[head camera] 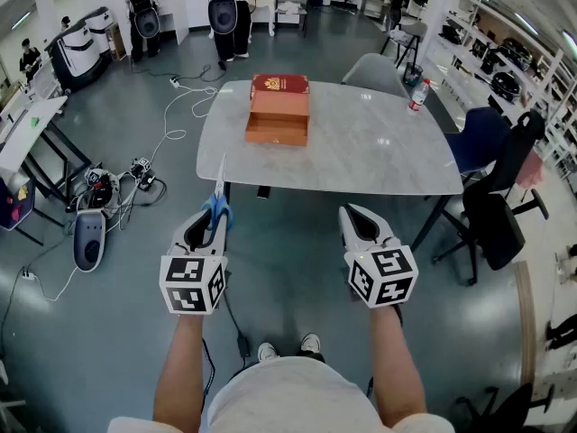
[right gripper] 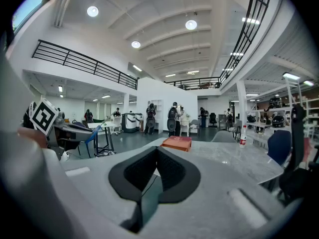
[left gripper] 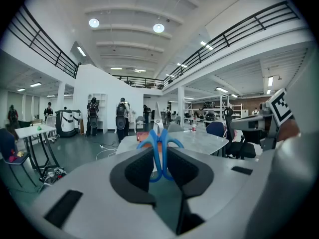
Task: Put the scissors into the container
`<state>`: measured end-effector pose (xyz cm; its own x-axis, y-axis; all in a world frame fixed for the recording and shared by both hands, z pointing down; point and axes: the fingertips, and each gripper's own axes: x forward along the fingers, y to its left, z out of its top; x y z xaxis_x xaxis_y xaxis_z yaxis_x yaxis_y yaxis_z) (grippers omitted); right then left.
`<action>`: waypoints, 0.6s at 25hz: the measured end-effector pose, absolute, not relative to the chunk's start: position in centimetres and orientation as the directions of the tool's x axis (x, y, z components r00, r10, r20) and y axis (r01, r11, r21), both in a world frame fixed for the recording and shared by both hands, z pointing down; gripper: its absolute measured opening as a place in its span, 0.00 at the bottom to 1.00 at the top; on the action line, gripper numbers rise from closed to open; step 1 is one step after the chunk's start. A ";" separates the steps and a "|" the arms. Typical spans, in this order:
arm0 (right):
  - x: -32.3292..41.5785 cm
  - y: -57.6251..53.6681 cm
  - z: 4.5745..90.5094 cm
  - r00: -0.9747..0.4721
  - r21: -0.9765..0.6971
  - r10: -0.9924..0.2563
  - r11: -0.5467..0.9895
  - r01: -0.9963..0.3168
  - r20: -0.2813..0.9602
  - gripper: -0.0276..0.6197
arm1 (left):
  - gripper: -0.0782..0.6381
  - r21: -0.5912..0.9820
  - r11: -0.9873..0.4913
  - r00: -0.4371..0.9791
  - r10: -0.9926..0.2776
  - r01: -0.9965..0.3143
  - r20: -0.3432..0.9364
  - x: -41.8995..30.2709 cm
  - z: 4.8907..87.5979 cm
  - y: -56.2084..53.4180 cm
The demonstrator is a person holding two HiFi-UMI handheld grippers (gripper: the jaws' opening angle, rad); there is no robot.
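The weak point is the grip. The left claw (head camera: 215, 216) is clamped on the scissors (head camera: 220, 186) only at the blue handle loops, and the whole blade length juts out ahead with nothing supporting it. Rounded plastic loops give the pads little to bite on, so a quick swing could make the scissors pivot or slide out. They hang over bare floor, short of the near edge of the bench (head camera: 361, 156), so a slip here would drop them to the ground.

The container (head camera: 278, 120), an orange box with a dark red lid thrown back behind it, sits toward the far left of the bench, well apart from both claws. That leaves a long carry. Because the blades lead, the tip could strike the box's front wall and push it, or lever the handles out of the pinch, if it arrives too low. The right claw (head camera: 359, 219) has its jaws together on nothing, so it steadies neither the box nor the blades. A cable (head camera: 236, 330) on the floor near the feet could catch a step.

In the left gripper view the scissors (left gripper: 159, 151) show 2 blue loops squeezed side by side between the dark pads. The pale metal blades are closed into 1 narrow point aimed up and forward at the bench.
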<state>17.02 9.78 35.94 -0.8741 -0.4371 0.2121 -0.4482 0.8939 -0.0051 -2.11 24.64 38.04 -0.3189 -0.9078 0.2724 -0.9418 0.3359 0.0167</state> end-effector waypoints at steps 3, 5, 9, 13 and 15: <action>16.5 10.1 36.4 -0.868 -0.013 -0.447 0.888 -0.460 0.214 0.05 | 0.22 0.021 0.326 -0.308 -0.911 -0.945 0.275 -2.7 38.6 24.9; 16.0 10.4 36.7 -0.865 -0.011 -0.451 0.885 -0.465 0.218 0.05 | 0.22 0.022 0.319 -0.300 -0.912 -0.948 0.279 -3.1 38.9 25.0; 15.4 10.8 36.9 -0.860 -0.012 -0.460 0.880 -0.474 0.222 0.05 | 0.22 0.023 0.302 -0.284 -0.916 -0.953 0.282 -3.8 39.0 25.0; 15.1 10.8 37.1 -0.855 -0.014 -0.465 0.877 -0.480 0.230 0.05 | 0.22 0.031 0.293 -0.272 -0.920 -0.956 0.283 -4.2 39.1 24.6; 14.9 10.6 37.1 -0.854 -0.016 -0.468 0.875 -0.484 0.228 0.05 | 0.22 0.031 0.286 -0.266 -0.922 -0.958 0.283 -4.3 39.1 24.4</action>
<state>14.92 10.58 37.06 -0.8539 -0.4680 0.2276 -0.4837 0.8751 -0.0157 -4.29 24.35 39.13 -0.2661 -0.9215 0.2829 -0.9577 0.2861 0.0312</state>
